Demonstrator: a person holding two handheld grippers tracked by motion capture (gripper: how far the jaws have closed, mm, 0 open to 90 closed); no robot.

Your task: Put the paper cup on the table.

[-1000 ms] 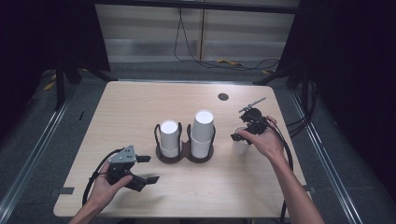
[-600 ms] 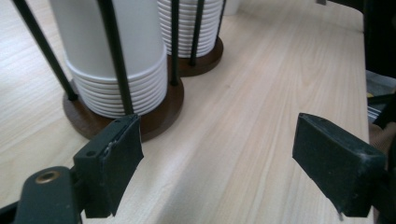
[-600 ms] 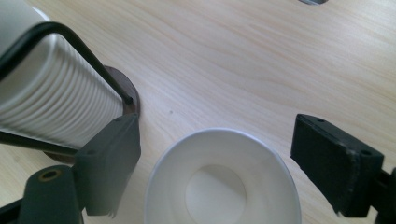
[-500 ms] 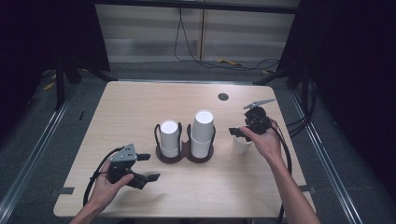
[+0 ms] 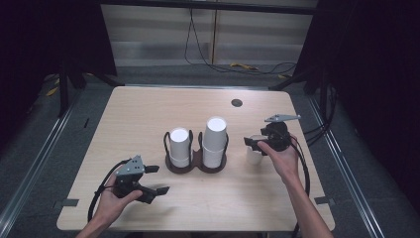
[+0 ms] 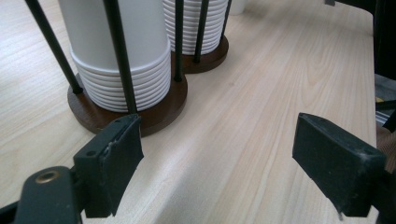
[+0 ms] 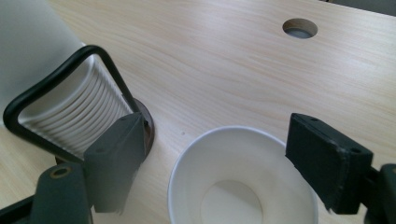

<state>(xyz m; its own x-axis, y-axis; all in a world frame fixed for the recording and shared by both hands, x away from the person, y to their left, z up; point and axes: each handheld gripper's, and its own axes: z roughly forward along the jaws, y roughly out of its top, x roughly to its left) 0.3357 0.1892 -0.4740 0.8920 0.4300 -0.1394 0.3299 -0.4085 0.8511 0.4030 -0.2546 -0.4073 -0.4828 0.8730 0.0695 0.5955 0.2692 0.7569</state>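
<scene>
A dark round-based holder (image 5: pixel 195 166) with black wire loops stands mid-table and carries two stacks of white cups, a shorter left stack (image 5: pixel 179 145) and a taller right stack (image 5: pixel 215 138). A single white cup (image 5: pixel 252 156) stands upright just right of the holder. My right gripper (image 5: pixel 255 145) hovers over it, open; in the right gripper view the cup's mouth (image 7: pixel 243 182) lies between the spread jaws without touching them. My left gripper (image 5: pixel 157 179) rests open near the front left, pointing at the holder's base (image 6: pixel 140 116) and the shorter stack (image 6: pixel 121 56).
A round cable hole (image 5: pixel 236 102) sits in the wooden table (image 5: pixel 148 114) at the back right, also the hole (image 7: pixel 300 28) in the right gripper view. Cables trail from both grippers over the table's edges. Dark floor and rails surround the table.
The right hand has shifted slightly left and nearer, settling its gripper over the single cup. The left gripper and the cup stacks have stayed put.
</scene>
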